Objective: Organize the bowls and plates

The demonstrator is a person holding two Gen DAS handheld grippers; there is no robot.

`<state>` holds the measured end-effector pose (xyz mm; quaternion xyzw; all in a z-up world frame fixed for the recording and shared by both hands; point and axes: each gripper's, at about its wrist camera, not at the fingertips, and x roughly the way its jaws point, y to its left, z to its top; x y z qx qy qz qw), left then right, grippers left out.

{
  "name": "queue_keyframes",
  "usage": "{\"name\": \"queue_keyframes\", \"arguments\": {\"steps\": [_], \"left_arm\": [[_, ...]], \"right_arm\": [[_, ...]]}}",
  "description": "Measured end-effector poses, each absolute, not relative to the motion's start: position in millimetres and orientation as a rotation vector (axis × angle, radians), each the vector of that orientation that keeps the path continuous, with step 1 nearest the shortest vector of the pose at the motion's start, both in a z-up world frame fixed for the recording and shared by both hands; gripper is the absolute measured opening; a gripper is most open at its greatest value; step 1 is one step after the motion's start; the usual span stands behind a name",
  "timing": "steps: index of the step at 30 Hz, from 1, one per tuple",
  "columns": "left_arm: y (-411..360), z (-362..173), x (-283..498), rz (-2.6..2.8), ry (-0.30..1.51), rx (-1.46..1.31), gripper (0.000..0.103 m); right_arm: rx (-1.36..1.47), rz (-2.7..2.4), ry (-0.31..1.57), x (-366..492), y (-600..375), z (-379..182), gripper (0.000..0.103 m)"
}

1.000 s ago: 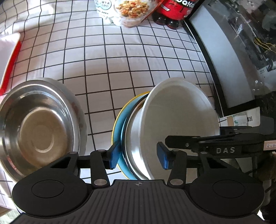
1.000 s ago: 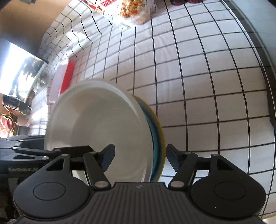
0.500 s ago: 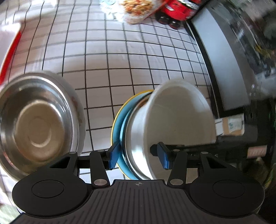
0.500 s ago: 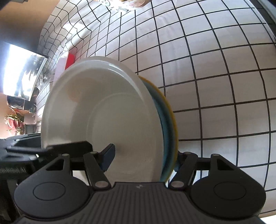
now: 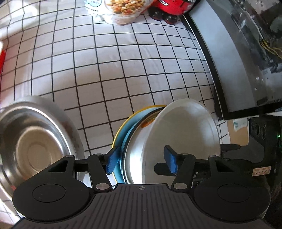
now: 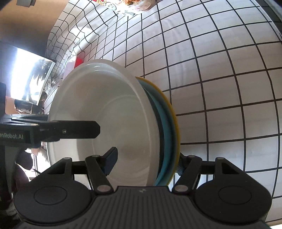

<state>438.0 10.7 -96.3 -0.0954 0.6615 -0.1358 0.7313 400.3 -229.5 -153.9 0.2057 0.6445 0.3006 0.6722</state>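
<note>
A white bowl [image 6: 109, 114] nested on a blue plate [image 6: 165, 123] and a yellow plate [image 6: 173, 112] stands tilted on edge above the checked tablecloth. My right gripper [image 6: 145, 162] is shut on this stack, one finger inside the bowl and the other behind the yellow plate. In the left wrist view the same white bowl [image 5: 185, 133] and blue plate [image 5: 128, 130] lie between the jaws of my left gripper [image 5: 141, 161]. Those jaws are opening, and the inner pad looks clear of the bowl. A steel bowl [image 5: 35, 149] rests on the cloth to its left.
Snack bags [image 5: 123, 8] and a red bottle pack [image 5: 169, 7] stand at the far edge of the cloth [image 5: 123, 70]. A dark screen [image 5: 238, 61] lines the right side. A red and white tray [image 6: 79, 60] lies beyond the stack.
The left jaws have spread wider around the stack. The stack has tipped more upright and fills more of the right wrist view. The steel bowl has slid toward the left edge of the left view.
</note>
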Motion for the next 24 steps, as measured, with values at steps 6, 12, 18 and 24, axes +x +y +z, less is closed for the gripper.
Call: {"name": "queue_keyframes", "arguments": {"steps": [6,12,18,24], "left_arm": [[8.3,-95.6,443.7,-0.303,1.442,-0.134,0.044],[0.3,-92.7,440.0,-0.314,1.411,-0.036,0.041],[-2.6,-93.0,436.9,-0.27,1.4,0.075,0.049],[8.5,-107.0,443.9,-0.302,1.46,-0.111,0.057]], "right_arm": [[0.47,0.681,1.458,398.5,-232.8,-153.3,0.067],[0.486,0.687,1.487,393.6,-228.8,-157.7,0.067],[0.49,0.675,1.495,390.7,-230.4,-160.8,0.067],[0.493,0.666,1.492,391.6,-228.8,-161.0,0.067]]}}
